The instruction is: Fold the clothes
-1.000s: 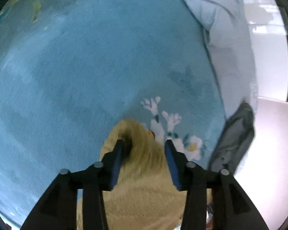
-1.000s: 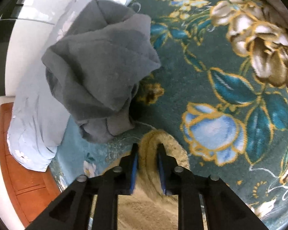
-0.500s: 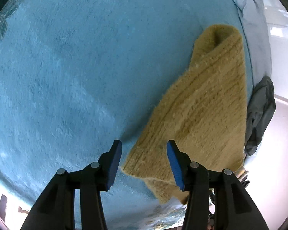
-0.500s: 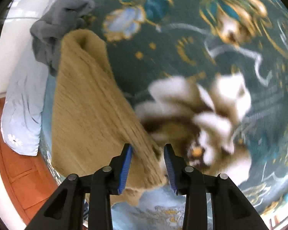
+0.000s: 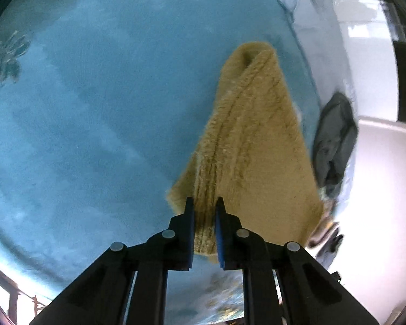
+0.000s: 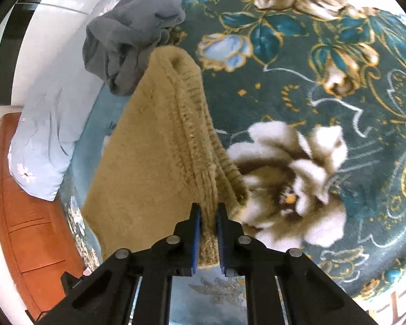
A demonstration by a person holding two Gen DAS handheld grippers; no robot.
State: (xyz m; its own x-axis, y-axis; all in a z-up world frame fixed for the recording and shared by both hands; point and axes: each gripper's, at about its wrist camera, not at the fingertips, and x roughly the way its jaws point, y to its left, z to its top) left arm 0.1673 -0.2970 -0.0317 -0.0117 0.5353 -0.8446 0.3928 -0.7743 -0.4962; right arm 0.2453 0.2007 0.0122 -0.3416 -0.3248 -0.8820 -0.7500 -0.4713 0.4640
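Now your tan knit garment (image 5: pixel 251 146) lies doubled lengthwise on the teal floral bedspread (image 5: pixel 100 86), its far end curled over beside the crumpled grey clothing (image 6: pixel 130 32), and each near corner is pinched: the left gripper (image 5: pixel 204 211) clamps the ribbed hem, the right gripper (image 6: pixel 209 216) likewise. You look to be starting the next fold, so carry both corners together toward the far end, keep them level, then release.
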